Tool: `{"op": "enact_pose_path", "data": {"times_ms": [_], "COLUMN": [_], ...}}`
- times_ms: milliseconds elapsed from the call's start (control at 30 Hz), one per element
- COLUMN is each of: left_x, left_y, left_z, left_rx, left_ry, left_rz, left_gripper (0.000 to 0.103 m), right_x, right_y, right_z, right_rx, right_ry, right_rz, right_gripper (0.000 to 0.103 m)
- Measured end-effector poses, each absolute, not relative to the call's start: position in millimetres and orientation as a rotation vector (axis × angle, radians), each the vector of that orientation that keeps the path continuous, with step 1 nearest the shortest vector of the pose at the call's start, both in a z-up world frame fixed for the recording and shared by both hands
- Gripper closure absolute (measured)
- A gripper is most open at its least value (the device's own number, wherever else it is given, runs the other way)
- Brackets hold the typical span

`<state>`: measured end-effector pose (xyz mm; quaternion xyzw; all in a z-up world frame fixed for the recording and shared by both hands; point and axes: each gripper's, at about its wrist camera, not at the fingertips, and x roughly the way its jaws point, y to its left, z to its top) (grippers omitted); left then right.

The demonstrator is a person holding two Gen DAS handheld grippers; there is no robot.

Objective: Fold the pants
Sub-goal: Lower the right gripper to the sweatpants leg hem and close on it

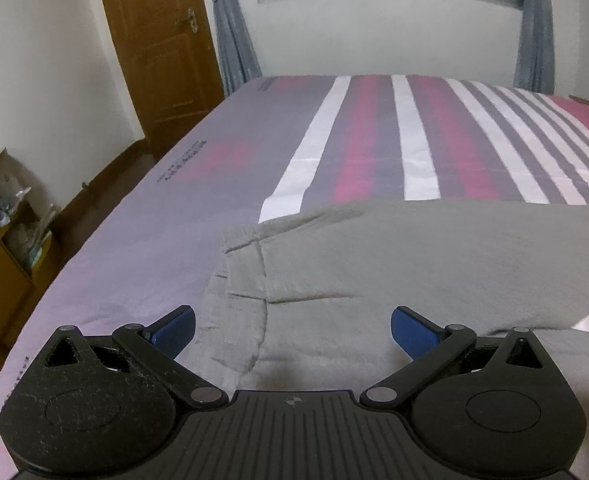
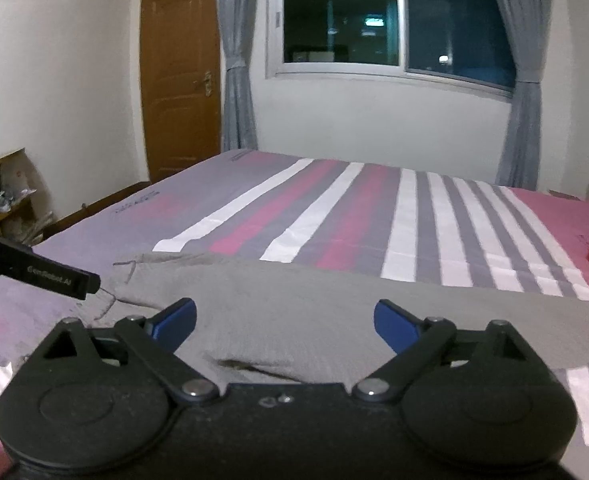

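While grey pants (image 1: 434, 264) lie across the striped bed (image 1: 154, 208), left tool (image 1: 292, 334) spread, right tool (image 2: 285, 326) spread, bare sheet beyond.

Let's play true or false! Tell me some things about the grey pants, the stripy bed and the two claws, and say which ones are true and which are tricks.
1. The grey pants lie on the striped bed. True.
2. The right claw is squeezing the pants. False: its blue fingers stand wide apart, nothing pinched.
3. The left claw is open. True.
4. The door is blue. False: it is brown wood.
5. Curtains hang on both sides of the window. True.
6. The pants are folded into a small neat square. False: they lie spread out across the bed.
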<state>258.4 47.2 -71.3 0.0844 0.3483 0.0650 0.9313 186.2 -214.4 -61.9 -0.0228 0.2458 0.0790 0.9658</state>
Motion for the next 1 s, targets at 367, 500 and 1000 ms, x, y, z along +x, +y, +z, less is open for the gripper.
{"op": "enact_pose_path", "data": {"times_ms": [367, 500, 1000], "left_x": [335, 360, 427], "left_y": [70, 79, 103], "left_z": [-114, -131, -182], "left_rx": [0.164, 0.161, 0.101], "left_ry": [0.801, 0.838, 0.916], "left_rz": [0.19, 0.204, 0.167], "left_gripper": [0.0, 0.0, 0.036], "right_x": [262, 290, 414], "right_y": [-206, -202, -182], "right_z": [-94, -108, -147], "right_rx": [-0.058, -0.088, -0.207], "right_ry": [0.561, 0.579, 0.671], "right_rz": [0.254, 0.286, 0.395], "right_gripper": [0.016, 0.015, 0.023]}}
